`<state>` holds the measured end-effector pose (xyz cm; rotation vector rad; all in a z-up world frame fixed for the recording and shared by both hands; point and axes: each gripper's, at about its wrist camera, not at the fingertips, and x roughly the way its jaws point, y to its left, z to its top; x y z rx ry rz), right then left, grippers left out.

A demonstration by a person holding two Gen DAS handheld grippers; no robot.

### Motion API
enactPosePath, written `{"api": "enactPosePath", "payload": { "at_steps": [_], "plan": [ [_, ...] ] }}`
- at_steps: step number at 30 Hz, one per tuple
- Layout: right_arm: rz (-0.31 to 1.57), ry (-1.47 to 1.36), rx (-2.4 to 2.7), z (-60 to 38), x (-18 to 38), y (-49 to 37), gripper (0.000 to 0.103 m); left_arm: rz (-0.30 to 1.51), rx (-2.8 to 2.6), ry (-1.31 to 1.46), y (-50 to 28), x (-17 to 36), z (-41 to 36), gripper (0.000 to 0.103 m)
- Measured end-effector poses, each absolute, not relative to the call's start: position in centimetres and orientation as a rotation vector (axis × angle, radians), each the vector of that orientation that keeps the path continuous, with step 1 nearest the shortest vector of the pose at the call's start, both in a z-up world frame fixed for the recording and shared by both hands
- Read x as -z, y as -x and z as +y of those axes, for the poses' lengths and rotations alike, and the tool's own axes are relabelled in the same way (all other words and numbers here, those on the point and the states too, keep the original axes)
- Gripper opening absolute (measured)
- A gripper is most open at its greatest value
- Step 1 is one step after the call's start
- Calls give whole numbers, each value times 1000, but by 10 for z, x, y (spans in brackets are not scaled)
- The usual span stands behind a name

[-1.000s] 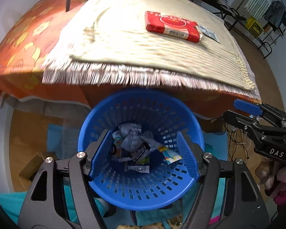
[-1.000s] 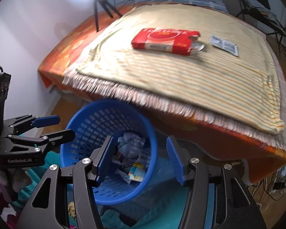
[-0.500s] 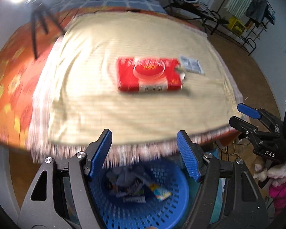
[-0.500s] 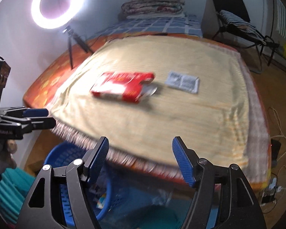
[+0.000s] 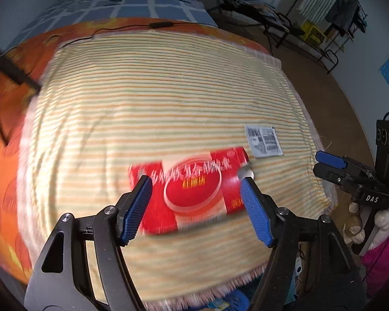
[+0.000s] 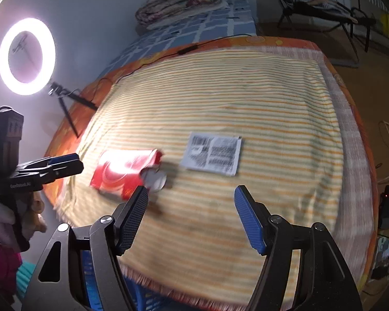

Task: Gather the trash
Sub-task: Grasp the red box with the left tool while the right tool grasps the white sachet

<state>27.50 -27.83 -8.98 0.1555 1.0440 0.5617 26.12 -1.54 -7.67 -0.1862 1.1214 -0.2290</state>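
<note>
Both grippers are spread wide, nothing gripped; left gripper [image 5: 195,185] hangs over the flat red cardboard box [image 5: 192,194] on the yellow striped blanket [image 5: 142,98]. Right gripper [image 6: 190,194], jaws just opened wider, sits near the white printed paper packet [image 6: 212,156]; blue plastic basket [image 6: 90,295] peeks below the fringe.

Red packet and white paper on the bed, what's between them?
Only bare striped blanket between red packet and white paper, seen in the right wrist view.

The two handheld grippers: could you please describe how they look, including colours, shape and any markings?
The left gripper and right gripper share one build: black angular frames with silver screw heads and blue, finely textured finger pads. Seen side-on, the right gripper bears white "DAS" lettering; the left one has white lettering too blurred to read. Behind each sits a pink sleeve with a pale fuzzy cuff.
</note>
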Motion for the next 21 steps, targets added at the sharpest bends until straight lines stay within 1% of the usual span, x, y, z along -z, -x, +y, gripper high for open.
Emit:
{"api": "enactPosePath", "payload": {
  "at_steps": [9,13,16,17,18,19,21],
  "plan": [
    [1085,-214,-554,-281,106,-316,69,1198,252,147,-313,112,-19,73],
    [1096,-209,-549,-281,111,-320,69,1281,296,216,-318,128,-12,73],
    [1102,-205,-551,-280,114,-322,69,1289,332,236,-304,129,-9,73],
    [1103,-201,-553,-280,114,-322,69,1297,346,243,-298,129,-10,73],
    [1103,-199,-554,-279,115,-323,69,1311,364,241,-290,130,-12,81],
    [1103,-198,-555,-278,115,-324,69,1319,376,226,-282,131,-16,86],
    [1103,-204,-560,-277,116,-327,69,1307,400,134,-263,131,-30,87]
  ]
}}
